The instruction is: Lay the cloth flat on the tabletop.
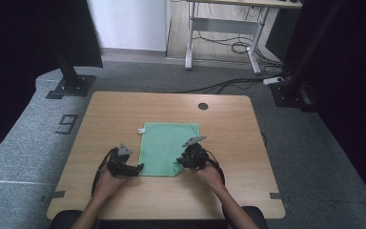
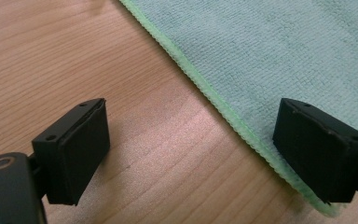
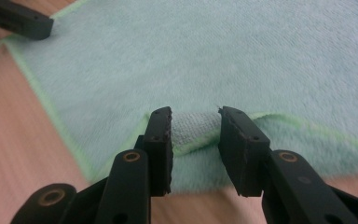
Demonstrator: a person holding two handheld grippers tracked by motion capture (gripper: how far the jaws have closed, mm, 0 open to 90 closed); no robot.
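Observation:
A green cloth (image 1: 167, 145) lies flat in the middle of the wooden table (image 1: 119, 109). My left gripper (image 1: 137, 169) rests low at the cloth's near left corner. Its jaws stand wide open in the left gripper view (image 2: 191, 154), one over bare wood and the other over the cloth's hemmed edge (image 2: 223, 107). My right gripper (image 1: 181, 161) is at the near right corner. In the right gripper view (image 3: 196, 135) a raised fold of the cloth (image 3: 193, 128) fills the narrow gap between the pads. The corner there is turned over onto the cloth.
A small white tag (image 1: 141, 130) sticks out at the cloth's far left corner. A dark round hole (image 1: 203, 106) sits near the table's far edge. Bare wood surrounds the cloth. Black stands and a desk frame (image 1: 224, 28) stand on the floor beyond.

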